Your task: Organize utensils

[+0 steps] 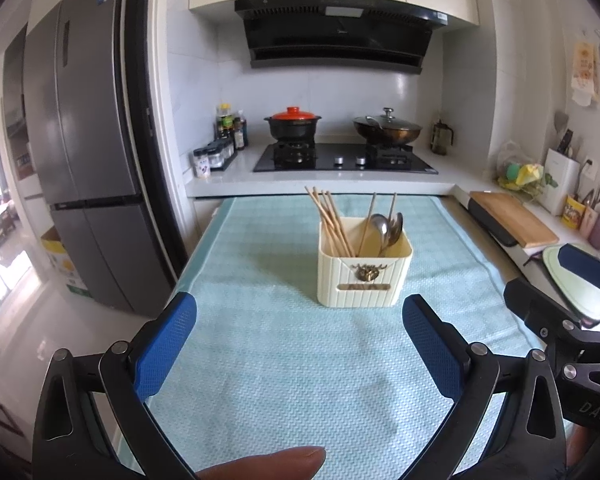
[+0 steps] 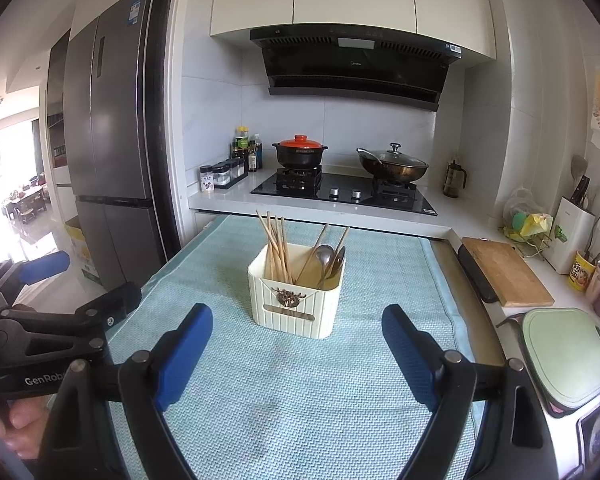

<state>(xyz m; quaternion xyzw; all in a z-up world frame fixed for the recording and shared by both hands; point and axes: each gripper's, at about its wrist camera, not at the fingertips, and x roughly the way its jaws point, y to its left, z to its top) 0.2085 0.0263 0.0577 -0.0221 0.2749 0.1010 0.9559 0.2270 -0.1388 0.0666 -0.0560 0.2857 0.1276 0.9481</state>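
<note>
A cream ribbed utensil box [image 1: 364,276] [image 2: 296,304] stands upright on a light blue cloth [image 1: 276,360] [image 2: 284,392]. Wooden chopsticks [image 1: 330,222] [image 2: 275,244] lean in its left part. Metal spoons [image 1: 388,228] [image 2: 329,260] and two more chopsticks stand in its right part. My left gripper [image 1: 300,344] is open and empty, short of the box. My right gripper [image 2: 298,354] is open and empty, also short of the box. The right gripper shows at the right edge of the left wrist view [image 1: 564,292], the left gripper at the left edge of the right wrist view [image 2: 76,288].
Behind the cloth is a counter with a gas hob [image 1: 344,158], a black pot with a red lid [image 1: 293,122] and a lidded wok [image 1: 387,128]. Condiment jars [image 1: 220,148] stand at left. A wooden cutting board [image 2: 504,272] and a green board [image 2: 564,356] lie right. A fridge [image 1: 80,140] stands left.
</note>
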